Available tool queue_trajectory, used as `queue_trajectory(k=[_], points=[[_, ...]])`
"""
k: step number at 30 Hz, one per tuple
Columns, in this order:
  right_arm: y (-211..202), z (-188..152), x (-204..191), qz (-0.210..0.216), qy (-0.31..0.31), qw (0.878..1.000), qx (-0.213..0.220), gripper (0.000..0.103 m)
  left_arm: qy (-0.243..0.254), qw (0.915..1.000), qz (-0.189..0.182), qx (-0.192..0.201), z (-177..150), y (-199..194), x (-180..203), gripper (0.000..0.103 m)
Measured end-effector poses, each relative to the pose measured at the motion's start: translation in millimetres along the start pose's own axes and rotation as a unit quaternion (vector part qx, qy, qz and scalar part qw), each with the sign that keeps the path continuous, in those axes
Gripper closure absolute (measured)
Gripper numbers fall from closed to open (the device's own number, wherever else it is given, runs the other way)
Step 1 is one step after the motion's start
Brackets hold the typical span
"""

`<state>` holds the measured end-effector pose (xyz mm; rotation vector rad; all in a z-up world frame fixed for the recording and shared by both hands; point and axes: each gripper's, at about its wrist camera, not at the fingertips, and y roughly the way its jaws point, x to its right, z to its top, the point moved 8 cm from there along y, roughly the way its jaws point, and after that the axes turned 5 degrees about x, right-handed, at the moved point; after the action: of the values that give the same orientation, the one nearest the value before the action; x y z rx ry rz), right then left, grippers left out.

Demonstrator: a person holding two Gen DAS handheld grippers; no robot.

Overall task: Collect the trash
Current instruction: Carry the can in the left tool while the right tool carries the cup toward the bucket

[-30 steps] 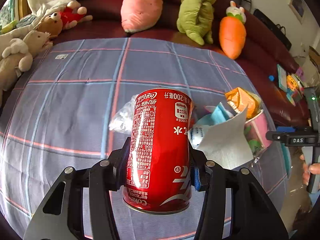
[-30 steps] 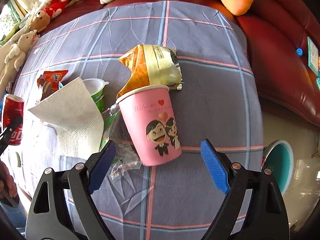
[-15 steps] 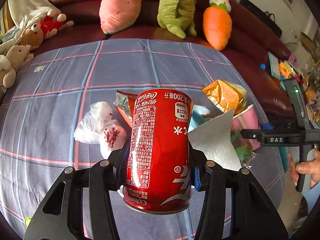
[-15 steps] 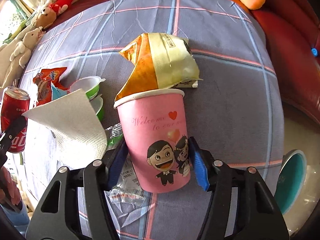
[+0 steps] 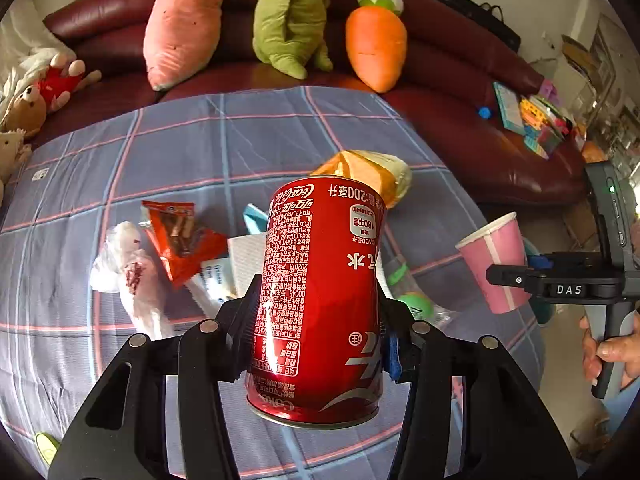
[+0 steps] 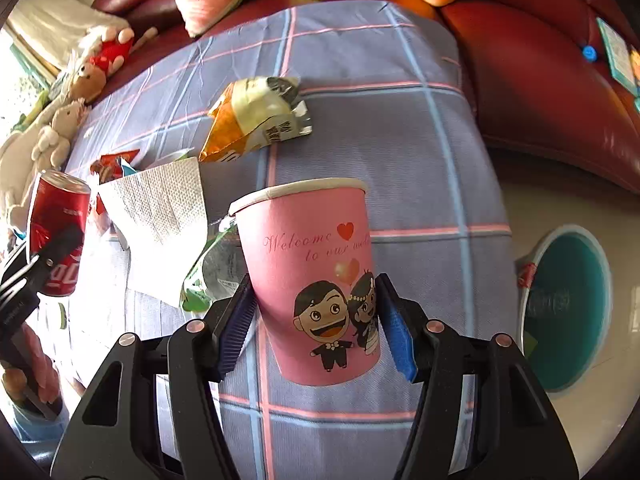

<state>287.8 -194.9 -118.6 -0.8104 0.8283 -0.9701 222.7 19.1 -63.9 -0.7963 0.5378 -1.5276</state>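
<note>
With both grippers loaded, we judge the step in hand to be the carry to the bin. Our left gripper (image 5: pixel 316 328) is clamped on the red can (image 5: pixel 320 296), its pads pressing the can's sides low down, and the can hangs upright above the checked cloth (image 5: pixel 192 152). Our right gripper (image 6: pixel 316 324) squeezes the pink cup (image 6: pixel 316 276) near its base, cup upright and off the cloth. The teal bin (image 6: pixel 568 308) stands on the floor past the table's right edge, just beyond the cup in the right wrist view.

To do this well, we should keep both items upright in case any liquid is left, travel level clear of the table edge, and bring each one over the bin's mouth before letting go. The cup is thin, so we should not squeeze harder. We would drop the cup first, since it is nearer the bin.

Compared with a second ago, the right jaws, then spread wide around the standing cup, have closed on it and lifted it clear of the snack bag (image 6: pixel 256 116) and napkin (image 6: pixel 160 216). The can was already held; the view behind it has swung toward the right, bringing the cup and a hand (image 5: pixel 608 352) into sight.
</note>
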Motion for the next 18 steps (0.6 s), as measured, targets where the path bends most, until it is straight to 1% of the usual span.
queue_trajectory(k=[7,10,18], points=[[-35.7,-13.6,45.3,-0.001,0.045,0.998,0.034,0.046,0.041,0.9979,-0.04,-0.029,-9.4,21.1,66.1,0.052],[-50.6,-22.0,72.6,-0.008,0.07,0.996,0.048,0.046,0.062,0.9958,-0.054,-0.041,-13.4,31.7,98.0,0.052],[-87.2,-50.1,150.8,-0.021,0.142,0.986,0.089,0.045,0.132,0.986,-0.084,-0.059,-18.8,54.1,191.6,0.052]])
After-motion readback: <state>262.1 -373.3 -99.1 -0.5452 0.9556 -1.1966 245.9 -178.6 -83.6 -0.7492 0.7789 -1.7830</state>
